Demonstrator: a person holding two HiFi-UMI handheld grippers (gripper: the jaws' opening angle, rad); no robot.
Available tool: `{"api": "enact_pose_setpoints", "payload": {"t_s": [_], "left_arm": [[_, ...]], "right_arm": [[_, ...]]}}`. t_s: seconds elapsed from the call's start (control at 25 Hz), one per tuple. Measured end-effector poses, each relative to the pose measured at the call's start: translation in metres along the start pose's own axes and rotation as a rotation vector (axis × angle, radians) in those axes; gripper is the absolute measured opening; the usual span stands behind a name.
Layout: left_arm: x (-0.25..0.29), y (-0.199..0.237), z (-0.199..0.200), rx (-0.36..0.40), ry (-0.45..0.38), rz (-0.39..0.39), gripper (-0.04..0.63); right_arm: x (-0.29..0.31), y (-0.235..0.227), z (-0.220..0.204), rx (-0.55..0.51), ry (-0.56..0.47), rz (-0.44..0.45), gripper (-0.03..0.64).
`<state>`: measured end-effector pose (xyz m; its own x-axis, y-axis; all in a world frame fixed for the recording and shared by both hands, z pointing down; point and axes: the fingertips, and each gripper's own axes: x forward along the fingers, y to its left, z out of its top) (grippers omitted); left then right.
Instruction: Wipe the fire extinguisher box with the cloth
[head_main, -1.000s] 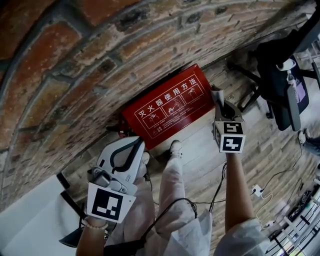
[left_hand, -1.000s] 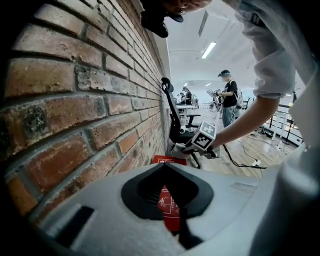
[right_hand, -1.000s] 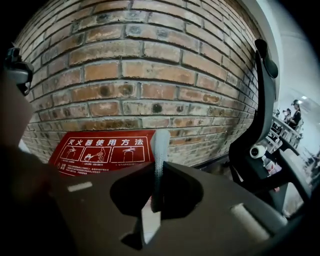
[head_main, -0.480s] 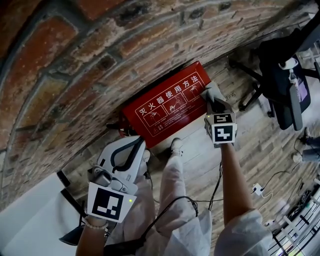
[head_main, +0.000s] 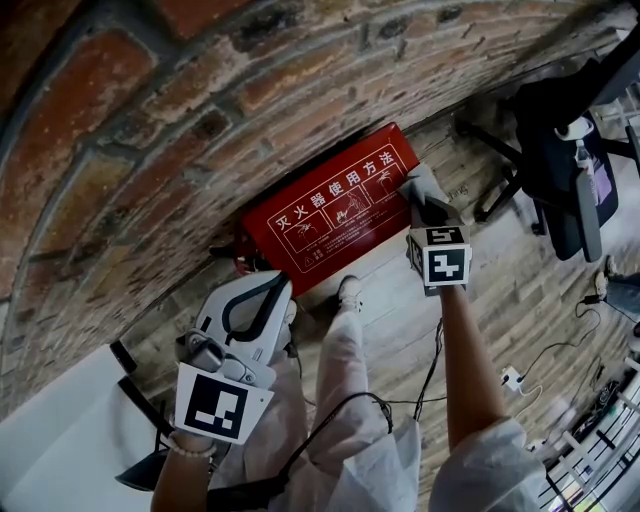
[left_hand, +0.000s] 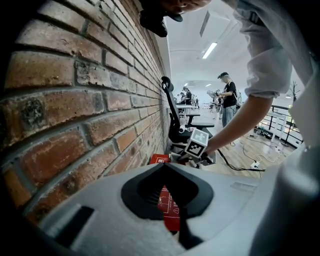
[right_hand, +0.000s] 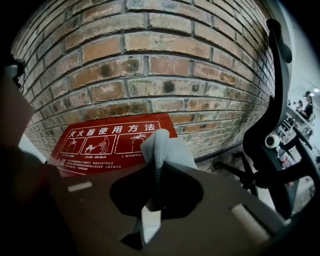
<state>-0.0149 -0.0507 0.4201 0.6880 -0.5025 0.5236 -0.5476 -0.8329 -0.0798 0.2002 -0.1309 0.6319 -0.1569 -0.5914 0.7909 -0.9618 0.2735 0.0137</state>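
Our right hand-held gripper (head_main: 424, 203) clenches the grey cloth (right_hand: 165, 145) at the red fire extinguisher box (head_main: 320, 215) just ahead, which stands against the brick wall (head_main: 150, 120) on the plank floor (head_main: 520, 300); an office chair (head_main: 560, 150) stands to its right; our left hand-held gripper (head_main: 272, 288) is closed and empty

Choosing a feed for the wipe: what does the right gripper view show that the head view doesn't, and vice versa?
Right gripper view only: the right gripper with jaws shut on the folded grey cloth. Head view only: the left gripper, clear of the fire extinguisher box. Both: that red box against the brick wall, plus the black office chair.
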Motion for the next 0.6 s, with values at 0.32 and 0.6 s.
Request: {"api": "enact_pose_setpoints", "payload": {"t_s": [0.32, 0.6], "left_arm": [[0.001, 0.000, -0.002, -0.003, -0.002, -0.004, -0.003], [-0.001, 0.002, -0.002, 0.001, -0.005, -0.005, -0.003]], "right_arm": [[-0.001, 0.012, -0.001, 0.016, -0.013, 0.017, 0.018], [-0.005, 0.034, -0.006, 0.018, -0.029, 0.046, 0.018]]}}
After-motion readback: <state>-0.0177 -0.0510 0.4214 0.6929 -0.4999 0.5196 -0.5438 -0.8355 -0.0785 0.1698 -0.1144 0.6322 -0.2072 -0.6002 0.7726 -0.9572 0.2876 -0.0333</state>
